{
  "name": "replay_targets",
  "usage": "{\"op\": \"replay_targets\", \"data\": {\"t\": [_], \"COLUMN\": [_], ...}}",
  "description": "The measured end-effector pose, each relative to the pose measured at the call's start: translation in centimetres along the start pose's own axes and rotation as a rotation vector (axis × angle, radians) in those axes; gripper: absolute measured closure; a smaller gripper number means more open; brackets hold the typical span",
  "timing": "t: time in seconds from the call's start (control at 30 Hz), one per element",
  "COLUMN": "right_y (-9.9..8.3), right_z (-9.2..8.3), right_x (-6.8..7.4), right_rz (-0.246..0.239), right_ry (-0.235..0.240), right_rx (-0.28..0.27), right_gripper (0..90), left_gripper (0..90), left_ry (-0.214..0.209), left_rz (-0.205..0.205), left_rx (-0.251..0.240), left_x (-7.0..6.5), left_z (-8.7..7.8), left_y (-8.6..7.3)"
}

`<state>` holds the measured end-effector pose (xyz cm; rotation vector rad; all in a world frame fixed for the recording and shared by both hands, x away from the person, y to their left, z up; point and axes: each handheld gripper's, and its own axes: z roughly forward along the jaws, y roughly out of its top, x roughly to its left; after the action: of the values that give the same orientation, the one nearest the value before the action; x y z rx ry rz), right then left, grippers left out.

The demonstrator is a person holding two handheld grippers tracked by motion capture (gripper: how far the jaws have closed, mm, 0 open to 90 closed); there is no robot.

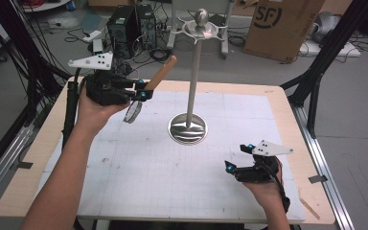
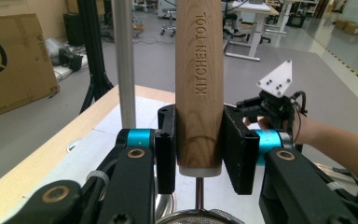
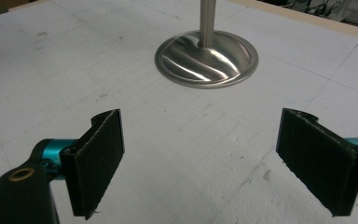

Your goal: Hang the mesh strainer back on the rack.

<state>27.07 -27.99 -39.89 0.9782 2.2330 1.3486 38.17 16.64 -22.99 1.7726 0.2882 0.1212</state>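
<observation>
A kitchen tool with a wooden handle (image 1: pixel 163 73) marked "KITCHEN TOOL" (image 2: pixel 199 93) is clamped in my left gripper (image 1: pixel 143 89), raised above the table's far left. Its round metal mesh head (image 1: pixel 133 111) hangs below the jaws, and its rim (image 2: pixel 196 217) shows at the bottom of the left gripper view. A steel hanging stand (image 1: pixel 194 72) with a domed base (image 1: pixel 188 128) and a hooked top ring (image 1: pixel 201 26) rises mid-table, to the right of the tool. My right gripper (image 1: pixel 237 157) hovers low at the front right, open and holding nothing (image 3: pixel 205 158), with the stand's base (image 3: pixel 206 58) ahead of it.
A white gridded mat (image 1: pixel 172 167) covers the wooden table (image 1: pixel 287 124). Beyond the far edge stand a cardboard box (image 1: pixel 280 24), a black computer tower (image 1: pixel 124 26) and cables. Black frame legs (image 1: pixel 316 72) flank the right side.
</observation>
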Motion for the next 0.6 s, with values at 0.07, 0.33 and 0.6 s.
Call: {"op": "replay_targets", "data": {"t": [0.07, 0.33, 0.6], "right_y": [0.0, 0.0, 0.0], "right_z": [0.0, 0.0, 0.0], "right_x": [0.0, 0.0, 0.0], "right_rz": [-0.002, 0.004, 0.003], "right_ry": [-0.001, -0.001, 0.001], "right_rx": [-0.001, 0.001, 0.004], "right_gripper": [13.9, 14.0, 14.2], "left_gripper": [68.6, 68.6, 68.6], "left_ry": [0.008, 0.032, 0.051], "left_rz": [-0.002, -0.006, -0.015], "left_rx": [-0.001, -0.02, -0.029], "left_x": [0.3, 1.2, 1.8], "left_z": [-0.1, -0.2, -0.2], "left_y": [0.4, 2.0, 3.5]}}
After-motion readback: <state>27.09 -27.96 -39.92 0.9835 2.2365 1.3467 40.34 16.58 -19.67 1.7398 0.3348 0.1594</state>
